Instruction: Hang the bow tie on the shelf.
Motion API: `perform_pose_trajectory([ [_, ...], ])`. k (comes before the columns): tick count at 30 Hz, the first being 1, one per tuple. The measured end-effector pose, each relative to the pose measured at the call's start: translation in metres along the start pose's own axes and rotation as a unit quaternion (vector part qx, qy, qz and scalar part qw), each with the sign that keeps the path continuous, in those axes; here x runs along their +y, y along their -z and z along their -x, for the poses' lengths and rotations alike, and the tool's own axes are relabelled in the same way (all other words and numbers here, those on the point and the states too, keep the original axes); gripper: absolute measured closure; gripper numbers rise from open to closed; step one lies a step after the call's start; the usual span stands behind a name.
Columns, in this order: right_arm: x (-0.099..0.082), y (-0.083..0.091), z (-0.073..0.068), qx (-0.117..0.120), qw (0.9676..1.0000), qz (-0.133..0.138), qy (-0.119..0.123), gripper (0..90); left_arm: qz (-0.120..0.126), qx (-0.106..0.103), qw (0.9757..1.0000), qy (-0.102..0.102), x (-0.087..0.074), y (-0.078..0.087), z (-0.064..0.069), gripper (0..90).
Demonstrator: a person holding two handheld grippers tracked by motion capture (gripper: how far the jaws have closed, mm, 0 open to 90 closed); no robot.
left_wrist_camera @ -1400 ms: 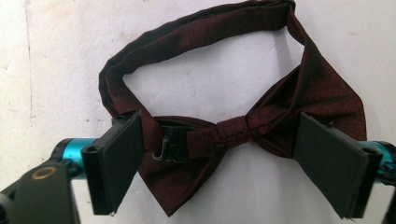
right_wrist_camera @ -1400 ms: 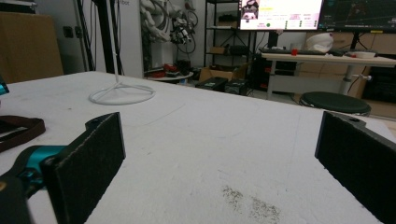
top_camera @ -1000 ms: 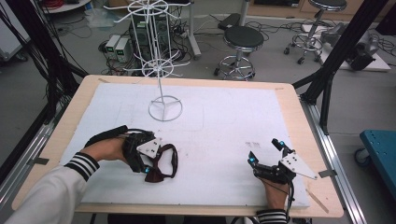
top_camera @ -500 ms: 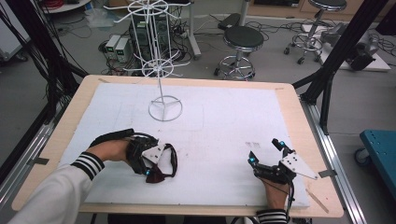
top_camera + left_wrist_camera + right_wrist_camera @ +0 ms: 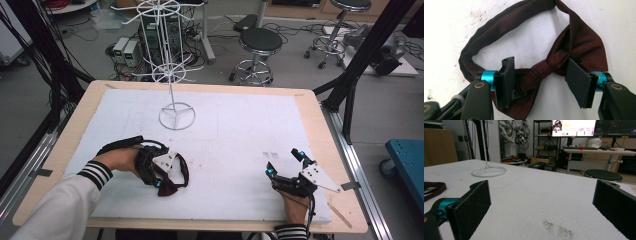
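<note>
Left gripper [image 5: 541,82] jaws closing around bow tie [image 5: 574,42] knot (pads not pressing yet); right gripper [image 5: 285,162] wide open, near right.

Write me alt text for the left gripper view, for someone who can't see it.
Seen along the left tool, whose two black jaws have just been closing, a dark red bow tie lies on a white table cover. Its center knot sits in the gap and the pads do not yet press on it. The neck band loops away toward the upper left.
</note>
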State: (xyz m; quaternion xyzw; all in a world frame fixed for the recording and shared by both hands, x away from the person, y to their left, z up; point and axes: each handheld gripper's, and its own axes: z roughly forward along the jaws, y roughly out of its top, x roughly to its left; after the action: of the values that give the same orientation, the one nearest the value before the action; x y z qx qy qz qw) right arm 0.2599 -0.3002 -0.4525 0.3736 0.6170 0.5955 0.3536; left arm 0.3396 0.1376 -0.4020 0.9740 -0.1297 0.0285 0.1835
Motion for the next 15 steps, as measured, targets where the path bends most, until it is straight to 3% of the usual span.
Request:
perform_pose_trajectory([
  [8,0.0,0.0,-0.0001,0.0,1.0,0.0,-0.001,0.9,-0.003,-0.006,1.0,0.005,-0.0011,-0.0025,-0.0012,42.4],
  [15,0.0,0.0003,-0.0001,0.0,1.0,0.0,-0.001,0.9,-0.006,-0.018,0.9994,0.028,-0.004,-0.0031,-0.0061,53.3],
])
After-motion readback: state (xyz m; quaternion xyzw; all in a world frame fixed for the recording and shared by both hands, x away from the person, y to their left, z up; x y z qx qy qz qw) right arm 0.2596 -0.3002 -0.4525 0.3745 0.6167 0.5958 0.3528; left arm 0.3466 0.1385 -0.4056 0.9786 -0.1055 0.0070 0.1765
